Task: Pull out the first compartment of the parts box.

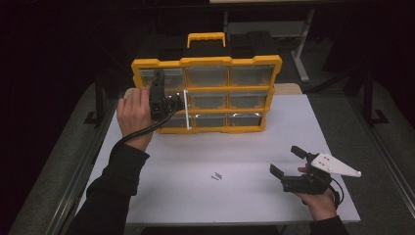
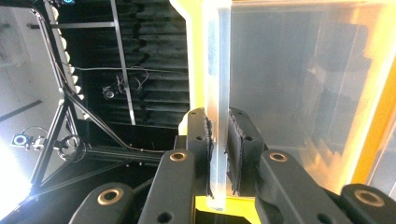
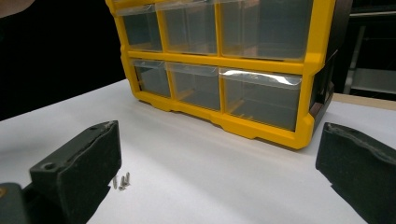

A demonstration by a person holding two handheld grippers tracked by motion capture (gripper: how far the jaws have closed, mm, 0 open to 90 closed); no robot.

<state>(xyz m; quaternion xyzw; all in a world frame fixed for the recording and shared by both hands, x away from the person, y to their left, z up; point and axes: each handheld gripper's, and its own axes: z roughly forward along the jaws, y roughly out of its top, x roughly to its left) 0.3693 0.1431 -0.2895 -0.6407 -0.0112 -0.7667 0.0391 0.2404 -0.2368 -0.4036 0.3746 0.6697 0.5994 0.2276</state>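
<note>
A yellow organizer (image 1: pixel 230 61) with clear drawers stands upright at the back of the white table (image 1: pixel 293 127). My left gripper (image 1: pixel 161 100) is at its left column, held by a hand. In the left gripper view the gripper (image 2: pixel 218 114) is shut on the clear drawer's front lip (image 2: pixel 217 56), with both pads (image 2: pixel 236 154) pressed against the plastic strip. My right gripper (image 1: pixel 285 159) rests at the table's front right, open, nothing between its jaws. In the right gripper view the gripper (image 3: pixel 219 163) faces the organizer (image 3: pixel 233 63) from a distance. Two or three small screws (image 1: pixel 216 176) lie on the table.
The screws (image 3: pixel 120 182) lie near the right gripper's left jaw. The organizer has a yellow carry handle (image 1: pixel 206 36) on top. Dark floor and metal stands surround the table; a stand and a cable hang in the dark behind the organizer in the left gripper view.
</note>
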